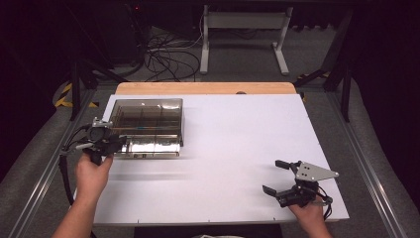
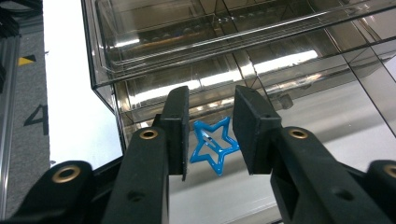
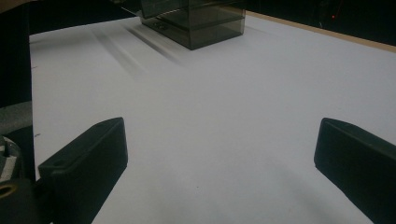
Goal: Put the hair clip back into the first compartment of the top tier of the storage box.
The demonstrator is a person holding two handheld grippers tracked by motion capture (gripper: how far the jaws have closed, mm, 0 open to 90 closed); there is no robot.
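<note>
A smoky clear plastic drawer box (image 1: 146, 124) stands at the table's left, its bottom drawer (image 1: 148, 147) pulled out toward me. In the left gripper view a blue star-shaped hair clip (image 2: 212, 145) lies on the drawer floor (image 2: 317, 116), just beyond my left gripper (image 2: 212, 100). Its jaws stand a little apart, astride the clip, and the pads do not press on it. From above, my left gripper (image 1: 115, 144) is at the drawer's left front corner. My right gripper (image 1: 273, 176) rests wide open over the bare table at the front right, holding nothing. Far off in the right gripper view (image 3: 222, 128) stands the box (image 3: 196, 23).
The white table top (image 1: 237, 134) has a wooden strip (image 1: 205, 88) along its far edge. Beyond it on the floor are loose cables (image 1: 166, 57) and a white table frame (image 1: 242, 29). Metal rails (image 1: 366, 163) run along both sides.
</note>
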